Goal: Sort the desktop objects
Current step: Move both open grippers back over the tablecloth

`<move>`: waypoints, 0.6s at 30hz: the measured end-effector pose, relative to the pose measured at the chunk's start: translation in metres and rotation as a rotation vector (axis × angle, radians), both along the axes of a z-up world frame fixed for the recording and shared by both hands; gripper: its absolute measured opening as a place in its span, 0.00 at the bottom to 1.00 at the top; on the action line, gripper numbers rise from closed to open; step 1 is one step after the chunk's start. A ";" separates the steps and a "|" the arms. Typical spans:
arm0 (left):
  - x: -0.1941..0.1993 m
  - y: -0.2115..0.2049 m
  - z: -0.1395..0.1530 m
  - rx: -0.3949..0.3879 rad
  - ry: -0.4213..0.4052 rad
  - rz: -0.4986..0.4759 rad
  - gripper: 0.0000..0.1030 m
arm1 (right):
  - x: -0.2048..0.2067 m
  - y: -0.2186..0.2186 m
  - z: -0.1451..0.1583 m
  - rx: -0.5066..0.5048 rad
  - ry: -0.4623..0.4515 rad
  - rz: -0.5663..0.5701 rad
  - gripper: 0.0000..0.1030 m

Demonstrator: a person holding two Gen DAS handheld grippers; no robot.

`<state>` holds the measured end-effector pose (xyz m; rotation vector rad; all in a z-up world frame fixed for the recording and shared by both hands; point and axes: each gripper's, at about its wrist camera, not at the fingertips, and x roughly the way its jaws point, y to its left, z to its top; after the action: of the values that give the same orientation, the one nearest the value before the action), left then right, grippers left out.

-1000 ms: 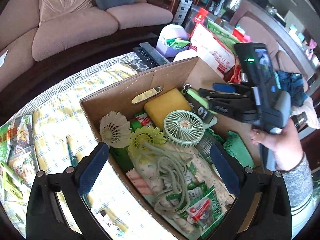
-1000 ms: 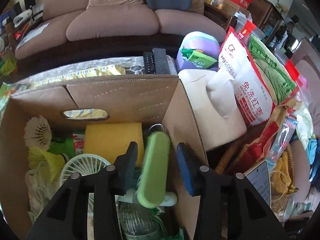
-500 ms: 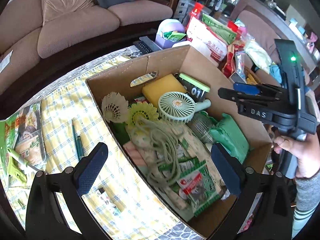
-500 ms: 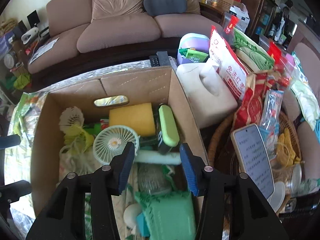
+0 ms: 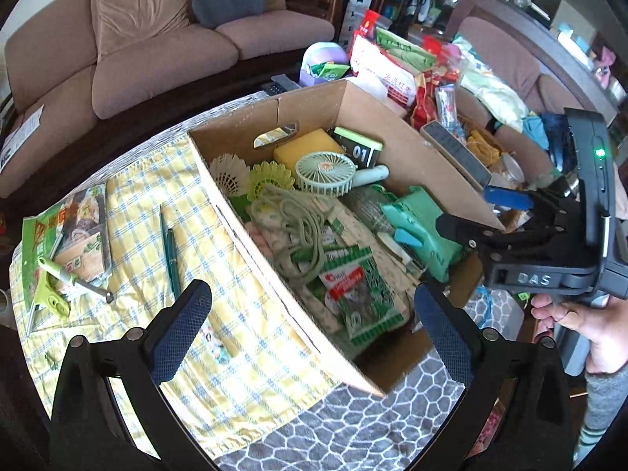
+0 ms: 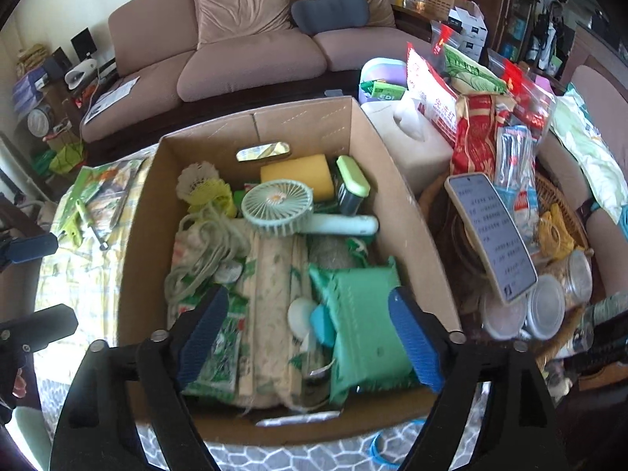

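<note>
A cardboard box (image 6: 408,212) (image 5: 396,125) stands on the table, full of items: a yellow sponge (image 6: 296,174), a mint hand fan (image 6: 278,206), shuttlecocks (image 6: 198,184), a cord (image 6: 204,243), green packets (image 6: 365,306) and a dark case with a green lid (image 6: 353,176) (image 5: 361,147) against the far right wall. My right gripper (image 6: 310,337) is open and empty above the box's near end; it also shows in the left wrist view (image 5: 486,208). My left gripper (image 5: 310,322) is open and empty over the box's left wall. Green pens (image 5: 170,243) lie on the checked cloth.
Left of the box lie a green packet (image 5: 66,231) and a green clip tool (image 5: 51,294) on the yellow checked cloth (image 5: 129,196). Right of the box are a tissue box (image 6: 412,141), snack bags (image 6: 471,117), a phone (image 6: 490,235) and jars in a basket (image 6: 561,212). A sofa (image 6: 255,51) stands behind.
My right gripper let go of the green-lidded case in the box, opened wider and pulled back and up. My left gripper also drew back from the box.
</note>
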<state>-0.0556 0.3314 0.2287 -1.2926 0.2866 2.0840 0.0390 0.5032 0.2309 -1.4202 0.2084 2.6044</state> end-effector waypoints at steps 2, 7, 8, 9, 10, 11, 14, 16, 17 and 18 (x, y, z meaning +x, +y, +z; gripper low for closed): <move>0.012 -0.006 0.001 0.001 -0.008 0.002 1.00 | 0.012 -0.010 0.003 0.014 0.010 -0.008 1.00; 0.042 -0.026 0.007 0.007 0.001 0.008 1.00 | 0.043 -0.033 0.014 0.031 0.022 -0.006 1.00; 0.048 -0.030 0.008 0.011 -0.003 0.011 1.00 | 0.048 -0.037 0.017 0.030 0.030 -0.005 1.00; 0.053 -0.035 0.009 0.013 -0.006 0.015 1.00 | 0.054 -0.042 0.021 0.027 0.037 -0.002 1.00; 0.057 -0.040 0.011 0.012 -0.002 0.023 1.00 | 0.059 -0.047 0.024 0.028 0.041 0.001 1.00; 0.061 -0.046 0.013 0.011 0.002 0.029 1.00 | 0.064 -0.051 0.027 0.030 0.047 0.004 1.00; 0.073 -0.065 0.020 0.027 0.004 0.043 1.00 | 0.078 -0.067 0.037 0.033 0.066 0.016 1.00; 0.079 -0.081 0.024 0.038 0.009 0.055 1.00 | 0.086 -0.078 0.043 0.033 0.078 0.025 1.00; 0.081 -0.089 0.026 0.042 0.009 0.063 1.00 | 0.090 -0.084 0.045 0.030 0.086 0.031 1.00; 0.083 -0.099 0.027 0.046 0.009 0.073 1.00 | 0.093 -0.089 0.047 0.026 0.092 0.036 1.00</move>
<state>0.0277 0.2327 0.2562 -1.2844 0.1968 2.1446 0.1316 0.4141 0.2782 -1.3086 0.1623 2.6941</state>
